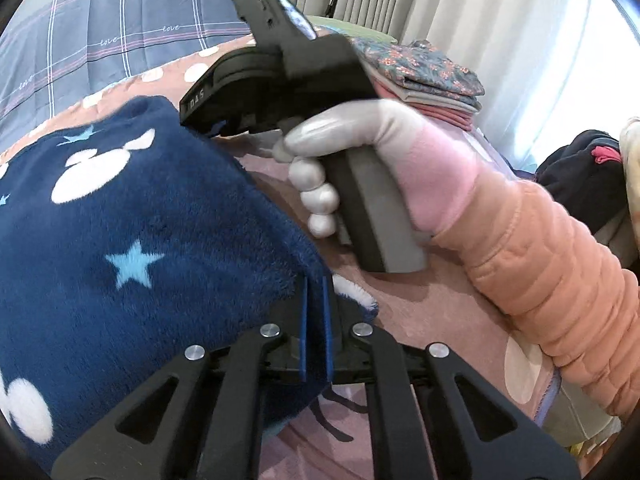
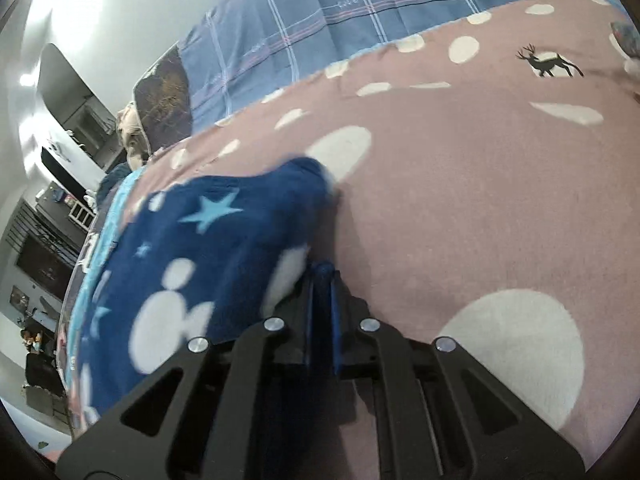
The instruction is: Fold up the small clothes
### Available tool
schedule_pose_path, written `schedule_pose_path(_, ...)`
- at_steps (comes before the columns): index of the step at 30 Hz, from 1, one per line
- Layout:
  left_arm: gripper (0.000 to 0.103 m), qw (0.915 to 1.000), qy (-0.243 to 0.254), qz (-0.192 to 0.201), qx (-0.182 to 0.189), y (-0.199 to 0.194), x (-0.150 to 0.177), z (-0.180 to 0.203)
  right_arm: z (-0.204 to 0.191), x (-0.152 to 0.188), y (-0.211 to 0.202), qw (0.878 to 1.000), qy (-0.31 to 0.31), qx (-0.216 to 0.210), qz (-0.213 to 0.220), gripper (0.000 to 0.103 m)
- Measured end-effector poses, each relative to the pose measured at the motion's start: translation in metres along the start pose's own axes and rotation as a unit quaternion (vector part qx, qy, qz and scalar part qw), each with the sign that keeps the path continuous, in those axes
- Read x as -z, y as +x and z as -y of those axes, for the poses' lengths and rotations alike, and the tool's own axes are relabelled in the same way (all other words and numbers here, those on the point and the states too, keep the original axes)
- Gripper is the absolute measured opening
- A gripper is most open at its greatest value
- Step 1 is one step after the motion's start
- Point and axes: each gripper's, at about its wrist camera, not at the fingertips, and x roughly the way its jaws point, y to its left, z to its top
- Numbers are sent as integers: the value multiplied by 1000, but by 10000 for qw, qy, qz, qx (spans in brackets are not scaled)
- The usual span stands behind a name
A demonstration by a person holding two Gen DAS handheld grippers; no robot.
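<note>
Left gripper (image 1: 316,280) closed, lower centre of frame. Right gripper (image 2: 320,276) closed, lower centre; gloved hand (image 1: 360,168) gripping handle.

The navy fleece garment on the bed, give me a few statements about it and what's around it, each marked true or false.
1. The navy fleece garment has light blue stars. True.
2. It lies on a green sheet. False: it lies on a pink bedspread with white dots.
3. The left gripper has its fingers closed on the garment's edge. True.
4. The folded clothes sit on top of the garment. False: they are stacked apart, further back.
5. The hand holding the right gripper is bare. False: it is gloved.
</note>
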Motion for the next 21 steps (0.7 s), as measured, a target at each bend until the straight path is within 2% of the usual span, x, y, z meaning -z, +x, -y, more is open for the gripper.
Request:
schedule_pose_path(4, 6, 9998, 151, 3, -91, -2, 3, 8, -8, -4, -13, 9994, -64, 285, 159, 9)
schedule_pose_path(6, 9, 9998, 150, 52, -74, -6, 3, 8, -10, 2, -39, 9983, -79, 450, 348, 9)
schedule_pose_path(7, 13, 9999, 114, 86, -50, -8, 3, 6, -17, 9, -60, 9984, -174, 263, 468, 9)
schedule_pose_path(9, 18, 9999, 27, 119, 19, -15, 7, 3, -28, 23, -85, 9983, -309, -129, 486, 9)
schedule_pose_path(10, 23, 9999, 0, 116, 27, -21, 9, 3, -33, 30, -92, 9976, -405, -301, 469, 9)
schedule_pose_path(12, 30, 9999, 19, 137, 39, -32, 14, 2, -52, 54, -107, 9944, -712, -712, 307, 10)
schedule_pose_path(14, 34, 9996, 35, 255, -95, -53, 24, 0, -62, 81, -105, 9923, -882, -871, -5, 16)
schedule_pose_path(15, 34, 9993, -26, 326, -162, -63, 29, -4, -67, 94, -95, 9928, -1003, -595, -271, 18)
schedule_pose_path(16, 34, 9986, -202, 414, -251, -80, 37, -14, -68, 109, -79, 9906, -1280, 31, -489, 17)
schedule_pose_path(18, 34, 9966, -494, 546, -363, -102, 48, -28, -72, 116, -78, 9868, -1590, 164, -247, 15)
schedule_pose_path(21, 34, 9877, -977, 871, -853, -148, 72, -61, -89, 99, -93, 9896, -1370, 423, -136, 16)
